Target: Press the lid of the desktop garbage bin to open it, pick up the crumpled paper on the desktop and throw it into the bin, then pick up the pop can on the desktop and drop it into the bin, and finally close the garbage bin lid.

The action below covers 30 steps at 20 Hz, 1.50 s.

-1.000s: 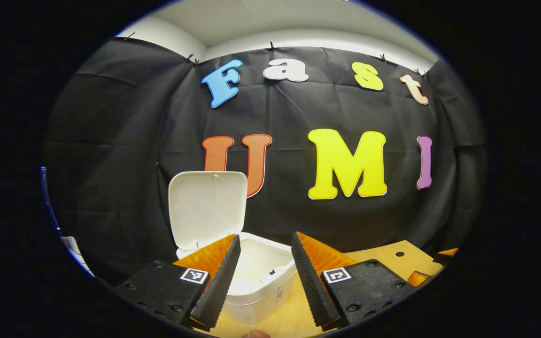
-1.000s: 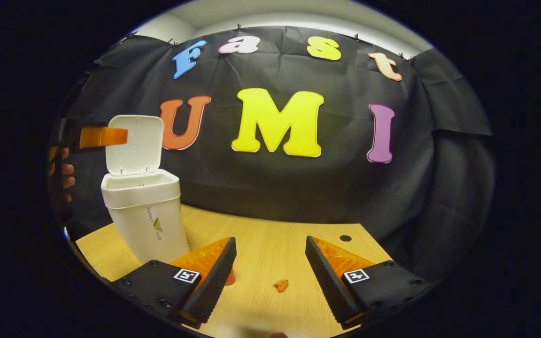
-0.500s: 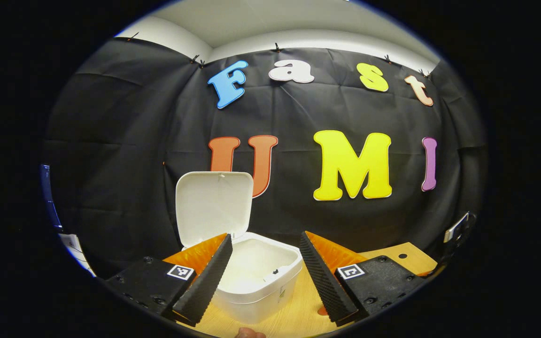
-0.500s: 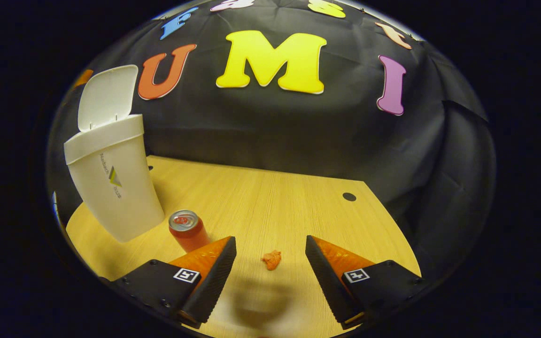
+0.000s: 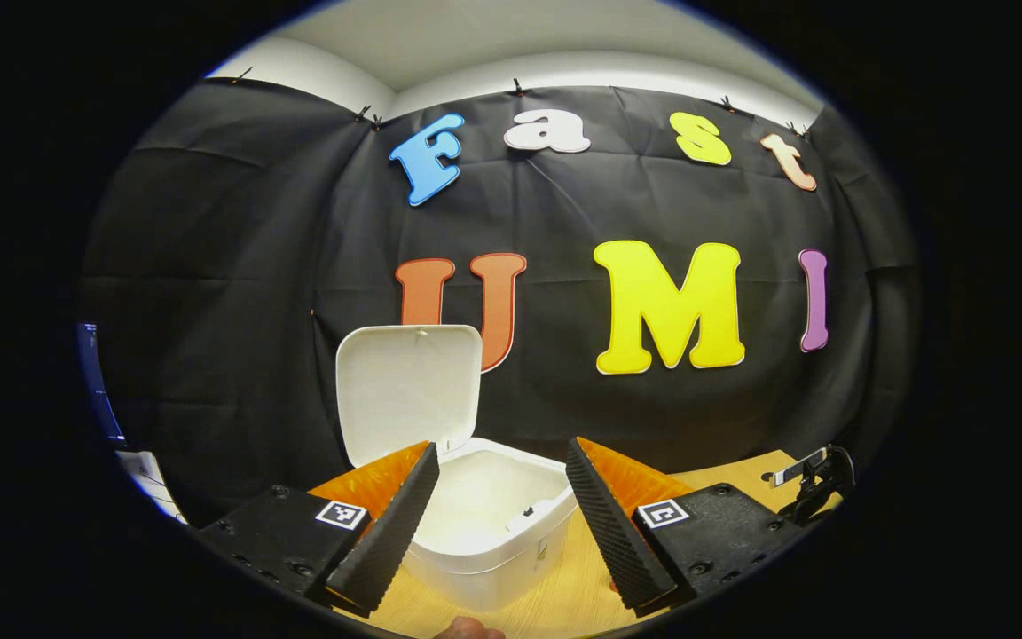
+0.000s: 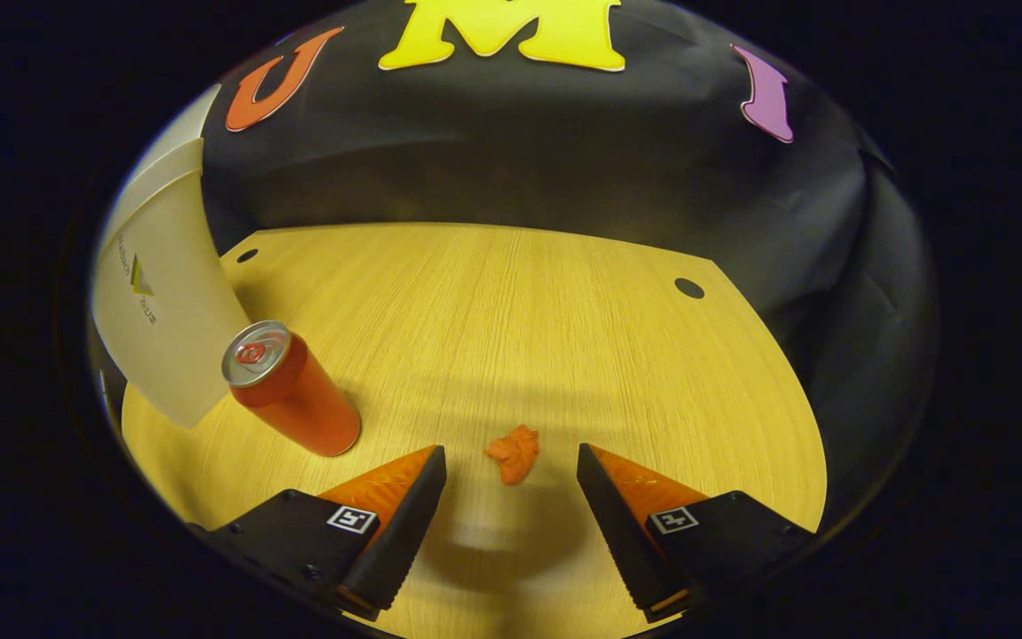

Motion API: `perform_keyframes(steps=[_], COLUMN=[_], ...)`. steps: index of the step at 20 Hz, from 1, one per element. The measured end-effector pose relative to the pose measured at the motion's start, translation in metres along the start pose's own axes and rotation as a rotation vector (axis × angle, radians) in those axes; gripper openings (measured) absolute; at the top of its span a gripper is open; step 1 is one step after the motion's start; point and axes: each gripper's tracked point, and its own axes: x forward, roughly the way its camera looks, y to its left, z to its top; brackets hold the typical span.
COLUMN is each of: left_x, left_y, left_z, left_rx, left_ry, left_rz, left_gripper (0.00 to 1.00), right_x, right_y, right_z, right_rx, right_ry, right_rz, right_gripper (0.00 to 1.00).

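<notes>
White bin (image 5: 484, 524) interior, lid (image 5: 409, 390) up, seen from spread left gripper (image 5: 498, 510). Right gripper view: red can (image 6: 291, 390) upright beside bin; orange crumpled paper (image 6: 514, 453) on desk (image 6: 564, 311) ahead of spread right gripper (image 6: 511, 510).

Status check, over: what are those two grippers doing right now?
Right gripper open, above crumpled paper, not touching. Left gripper open, empty, over bin; lid up. Pop can upright beside bin, clear of paper.

Bin (image 6: 161, 311) cut by right gripper view's edge; front wall (image 5: 484, 577) partly behind left hand-held gripper's fingers (image 5: 387, 532).
</notes>
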Motion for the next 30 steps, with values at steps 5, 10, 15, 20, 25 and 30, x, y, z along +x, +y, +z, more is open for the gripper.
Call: perform_keyframes(steps=[5, 10, 15, 20, 25, 30], left_x=[-0.001, -0.005, -0.01, -0.018, -0.027, -0.034], left_y=[-0.003, -0.008, -0.005, -0.004, -0.004, -0.005], left_z=[0.003, 0.0, 0.001, -0.001, 0.001, 0.001], left_rx=[-0.001, -0.012, -0.012, -0.017, -0.026, -0.056], left_ry=[-0.009, 0.0, -0.001, 0.007, 0.005, 0.008], left_rz=[-0.005, -0.01, 0.006, 0.013, 0.011, -0.003], left_gripper=[0.95, 0.95, 0.95, 0.95, 0.95, 0.95], right_x=[0.016, 0.032, 0.038, 0.029, -0.001, -0.047], right_y=[0.003, 0.006, 0.002, 0.0, -0.003, 0.004], right_z=[-0.008, -0.016, -0.023, -0.024, -0.009, 0.032], right_rx=[-0.001, 0.025, 0.047, 0.079, 0.067, 0.065], right_ry=[0.053, 0.095, 0.121, 0.117, 0.053, -0.09], right_rz=[0.007, 0.03, 0.03, 0.046, 0.055, 0.072], right_gripper=[0.95, 0.79, 0.63, 0.24, 0.24, 0.24])
